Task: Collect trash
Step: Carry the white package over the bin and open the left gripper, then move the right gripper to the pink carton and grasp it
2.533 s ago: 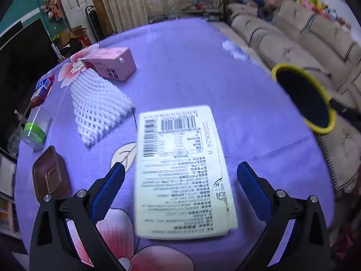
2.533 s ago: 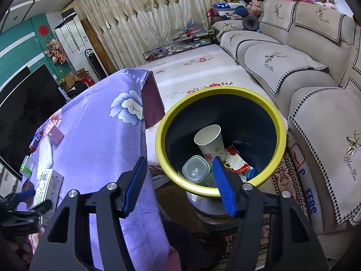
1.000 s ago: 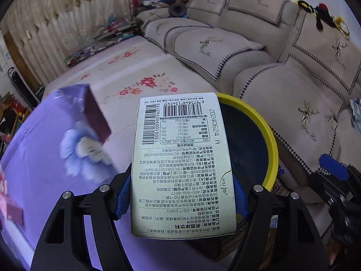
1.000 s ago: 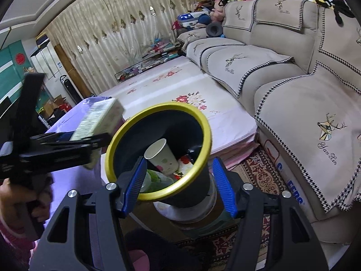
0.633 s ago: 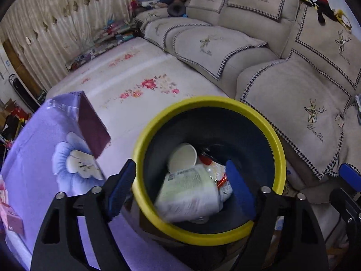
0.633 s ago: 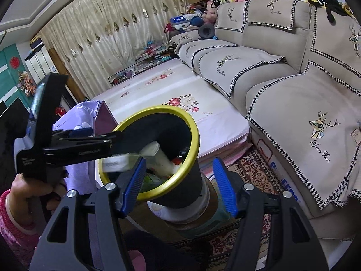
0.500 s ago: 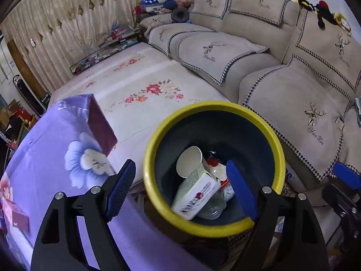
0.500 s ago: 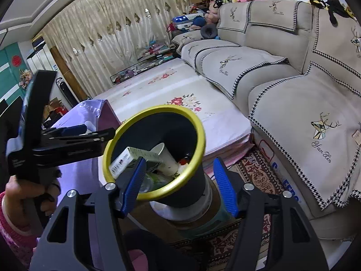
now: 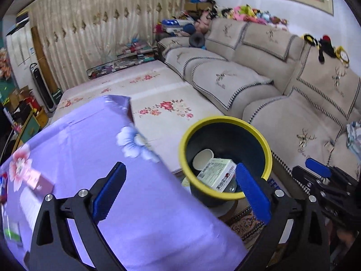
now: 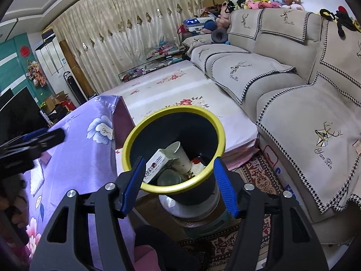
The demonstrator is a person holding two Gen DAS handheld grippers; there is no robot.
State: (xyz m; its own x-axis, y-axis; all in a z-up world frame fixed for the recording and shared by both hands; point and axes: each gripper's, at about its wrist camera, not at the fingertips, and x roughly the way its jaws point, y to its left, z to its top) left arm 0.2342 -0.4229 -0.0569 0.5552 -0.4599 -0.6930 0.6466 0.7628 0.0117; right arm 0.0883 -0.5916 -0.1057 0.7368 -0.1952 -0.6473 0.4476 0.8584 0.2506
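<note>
A dark bin with a yellow rim (image 9: 266, 149) (image 10: 222, 133) stands on the floor beside the table. In it lie a cream carton (image 9: 215, 175) (image 10: 158, 160), a paper cup (image 9: 203, 155) (image 10: 180, 155) and a clear container (image 10: 169, 178). My left gripper (image 9: 180, 189) is open and empty above the table edge, left of the bin. My right gripper (image 10: 178, 180) is open and empty just above the bin's near rim. The left gripper shows at the left of the right wrist view (image 10: 40, 140).
The table under a purple flowered cloth (image 9: 90, 149) (image 10: 85, 149) holds a pink box (image 9: 38, 181), white foam netting (image 9: 29, 203) and a green-banded container (image 9: 11, 232). A beige sofa (image 9: 259, 83) (image 10: 282, 83) runs along the right. A patterned rug (image 10: 255, 176) lies under the bin.
My left gripper carried the cream carton from the table to over the bin, opened, and the carton dropped in. The left gripper has since drawn back over the table. The right gripper stayed open.
</note>
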